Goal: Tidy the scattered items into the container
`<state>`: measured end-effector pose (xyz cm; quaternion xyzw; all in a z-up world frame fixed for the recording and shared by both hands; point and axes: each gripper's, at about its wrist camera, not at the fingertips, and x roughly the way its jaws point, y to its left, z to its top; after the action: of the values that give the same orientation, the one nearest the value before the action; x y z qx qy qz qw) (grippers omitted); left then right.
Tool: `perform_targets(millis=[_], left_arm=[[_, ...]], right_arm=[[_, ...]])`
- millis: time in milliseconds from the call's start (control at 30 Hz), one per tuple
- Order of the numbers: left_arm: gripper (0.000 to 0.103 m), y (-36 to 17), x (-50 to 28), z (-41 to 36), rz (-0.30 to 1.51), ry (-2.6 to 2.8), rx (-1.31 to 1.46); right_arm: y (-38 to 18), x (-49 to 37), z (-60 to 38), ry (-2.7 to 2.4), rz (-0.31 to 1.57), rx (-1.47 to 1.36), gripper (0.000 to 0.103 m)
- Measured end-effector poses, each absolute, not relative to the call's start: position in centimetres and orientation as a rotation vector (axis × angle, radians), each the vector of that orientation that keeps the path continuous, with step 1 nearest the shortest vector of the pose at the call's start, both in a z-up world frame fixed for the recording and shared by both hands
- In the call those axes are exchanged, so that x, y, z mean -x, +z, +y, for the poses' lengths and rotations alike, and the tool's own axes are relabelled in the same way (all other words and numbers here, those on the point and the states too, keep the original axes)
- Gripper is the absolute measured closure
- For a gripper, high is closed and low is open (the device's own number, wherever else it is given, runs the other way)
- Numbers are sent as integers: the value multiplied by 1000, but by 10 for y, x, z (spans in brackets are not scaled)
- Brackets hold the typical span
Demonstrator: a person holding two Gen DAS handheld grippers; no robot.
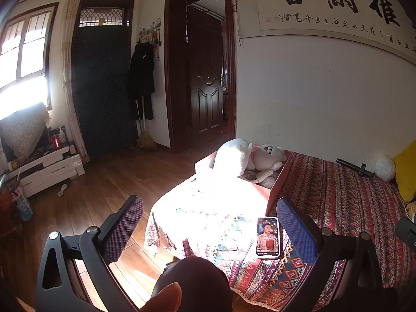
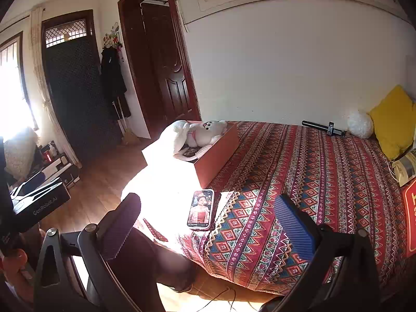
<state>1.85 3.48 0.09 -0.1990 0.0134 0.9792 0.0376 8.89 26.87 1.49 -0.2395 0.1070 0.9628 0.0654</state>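
Left claw point(image 1: 208, 231) spread wide, nothing between the pads, held above the bed's near corner and looking along the bed; a knee sits below it at 6 o'clock. Right claw point(image 2: 208, 226) also spread wide and empty, hovering over the same bed edge, pointed toward the wall.

Phone point(image 1: 268, 236) point(image 2: 200, 209) lies flat on the patterned bedspread point(image 2: 312, 182), screen lit, long axis roughly toward 12 o'clock, just beside the left claw's right finger.

Orange box point(image 1: 278, 184) point(image 2: 218, 153) at 12 o'clock from the phone, on the bed near its foot, open top, long axis toward 1 o'clock. White plush toys point(image 1: 254, 156) point(image 2: 202, 134) inside, heaped above the rim.

Toward 2 o'clock, well apart: black rod point(image 2: 323, 128) lying against the wall, long axis left-right, white fluffy ball point(image 2: 360, 124) just beside it, then yellow pillow point(image 2: 392, 122).
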Motion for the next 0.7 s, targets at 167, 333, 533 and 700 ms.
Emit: perform_targets(millis=[167, 333, 533, 700], left_arm=[[0, -3, -15, 49, 65, 2972, 627], [0, -2, -7, 67, 87, 2936, 642], [0, -4, 1, 96, 121, 2888, 652], [0, -7, 9, 127, 165, 2834, 668]], right_arm=[[13, -93, 277, 2881, 339, 717, 1], [11, -97, 287, 2849, 353, 716, 1], [7, -98, 310, 2801, 387, 714, 1], [2, -98, 334, 2755, 423, 718, 1]])
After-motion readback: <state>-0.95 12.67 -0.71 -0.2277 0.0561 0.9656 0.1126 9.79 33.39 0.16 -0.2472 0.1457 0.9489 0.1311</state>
